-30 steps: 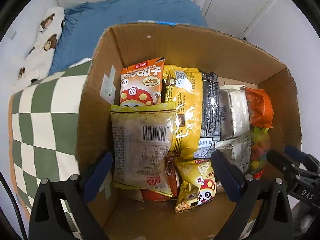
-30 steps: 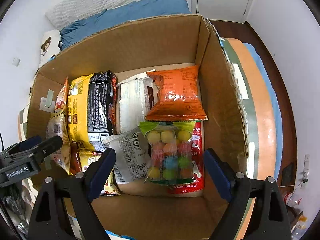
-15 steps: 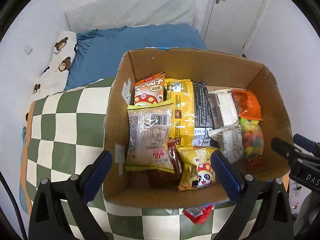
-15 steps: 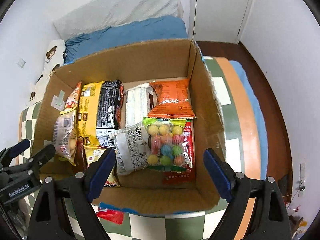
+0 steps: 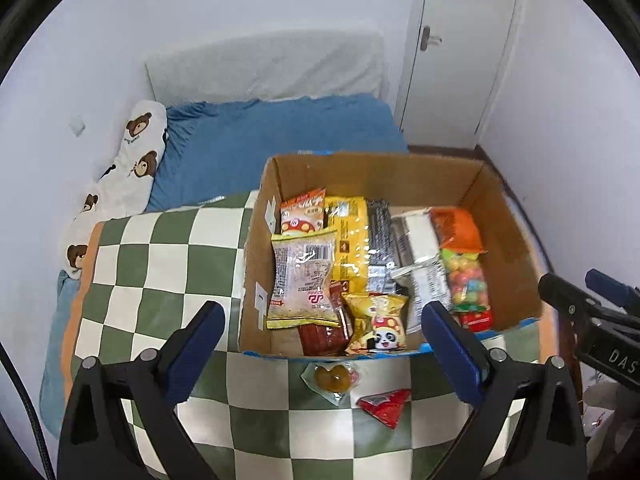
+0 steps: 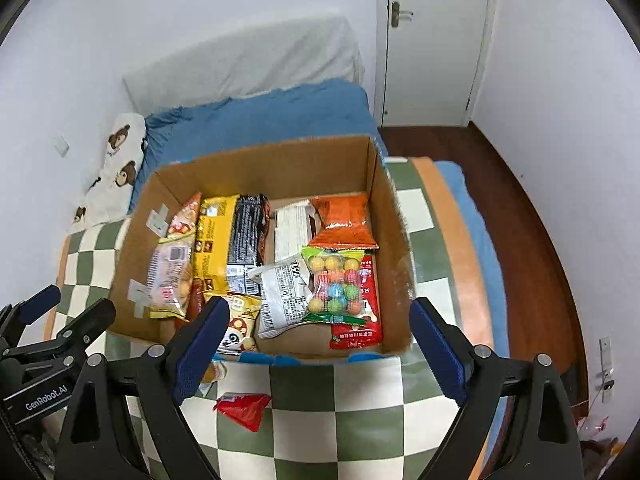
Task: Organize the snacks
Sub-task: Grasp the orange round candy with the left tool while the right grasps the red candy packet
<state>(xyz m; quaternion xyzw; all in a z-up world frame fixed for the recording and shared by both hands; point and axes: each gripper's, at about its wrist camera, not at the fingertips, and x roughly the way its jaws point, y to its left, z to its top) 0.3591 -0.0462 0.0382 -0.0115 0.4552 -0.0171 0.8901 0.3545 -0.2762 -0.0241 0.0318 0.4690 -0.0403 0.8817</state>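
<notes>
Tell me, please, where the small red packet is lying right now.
The small red packet lies on the checkered cloth outside the cardboard box, just in front of its near wall, beside a clear-wrapped amber sweet; the right wrist view shows it low and left of centre.

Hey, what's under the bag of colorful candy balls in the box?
A red packet lies under the candy ball bag, its lower end sticking out. The rest of it, and anything beneath, is covered.
</notes>
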